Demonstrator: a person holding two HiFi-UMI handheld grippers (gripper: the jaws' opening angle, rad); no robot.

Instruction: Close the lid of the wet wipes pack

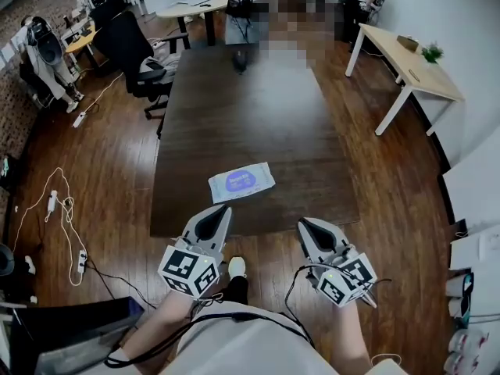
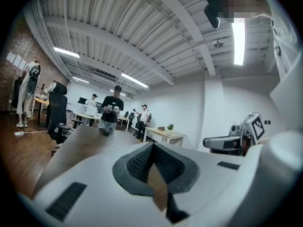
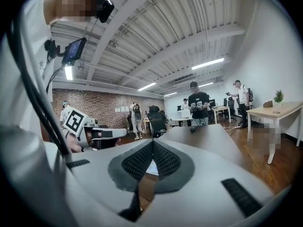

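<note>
The wet wipes pack point(image 1: 242, 182) lies flat on the dark wooden table point(image 1: 258, 108), close to its near edge. It is white with a blue oval label; I cannot tell how its lid stands. My left gripper point(image 1: 223, 210) hovers at the near table edge, just below the pack, jaws shut and empty. My right gripper point(image 1: 305, 225) is to the right at the same edge, also shut and empty. In the left gripper view the left gripper point(image 2: 151, 148) shows its dark pads meeting. The right gripper point(image 3: 152, 143) has a white sliver of the pack point(image 3: 152, 167) behind its pads.
A person point(image 1: 244, 10) stands at the table's far end holding grippers. Black office chairs point(image 1: 141, 57) sit at the left, a white desk point(image 1: 410, 65) with a plant at the right. Cables and a power strip point(image 1: 62, 217) lie on the wood floor at left.
</note>
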